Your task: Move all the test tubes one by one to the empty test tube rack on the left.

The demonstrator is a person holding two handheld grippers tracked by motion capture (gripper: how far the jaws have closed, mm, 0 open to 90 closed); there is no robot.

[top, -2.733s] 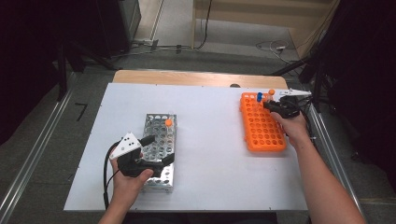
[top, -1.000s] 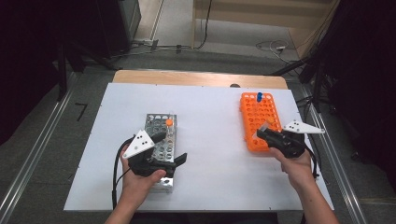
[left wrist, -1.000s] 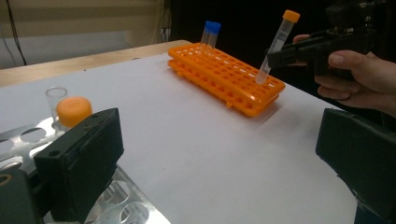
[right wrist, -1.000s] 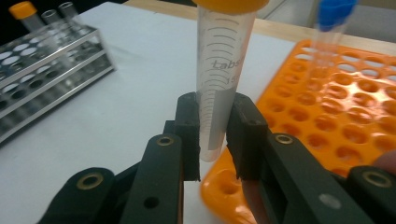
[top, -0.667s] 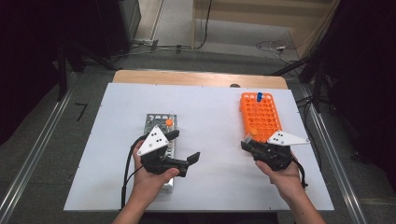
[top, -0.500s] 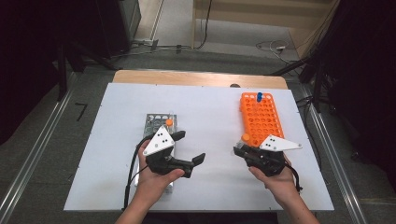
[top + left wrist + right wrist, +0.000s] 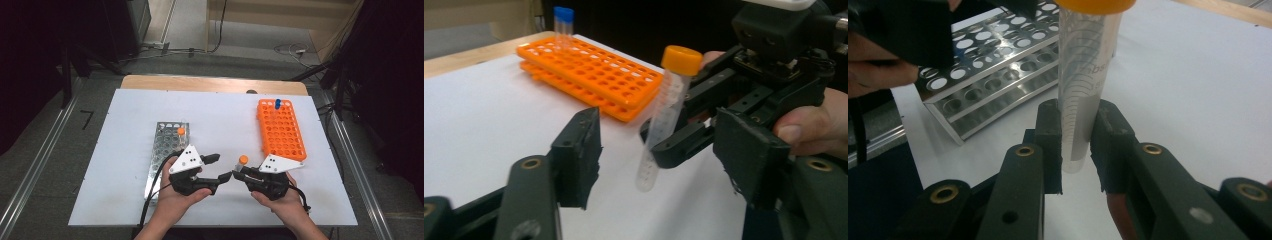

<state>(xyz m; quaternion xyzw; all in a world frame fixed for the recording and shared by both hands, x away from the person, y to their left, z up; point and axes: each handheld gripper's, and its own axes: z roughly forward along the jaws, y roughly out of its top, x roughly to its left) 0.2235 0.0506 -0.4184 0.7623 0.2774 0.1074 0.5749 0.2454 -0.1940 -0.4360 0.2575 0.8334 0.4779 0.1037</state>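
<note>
Orange-capped clear tube [image 7: 242, 162] stands nearly upright in the right gripper [image 7: 240, 173], pinched low on its body between the two black pads; the right gripper view shows the pads pressed against the tube [image 7: 1083, 90] on both sides. Held above the white table [image 7: 125, 115], mid-front, between the two racks.

Left gripper [image 7: 220, 167] faces it from the left. Its jaws have just been closing and now stand half apart, with the tube [image 7: 664, 115] between them in the left gripper view but not touched by either pad.

Metal rack [image 7: 165, 150] lies just left of the left hand [image 7: 177, 195], one orange-capped tube [image 7: 181, 131] standing near its far end. Orange rack [image 7: 280, 130] lies beyond the right hand [image 7: 282, 202], a blue-capped tube [image 7: 277, 104] in its far row.
</note>
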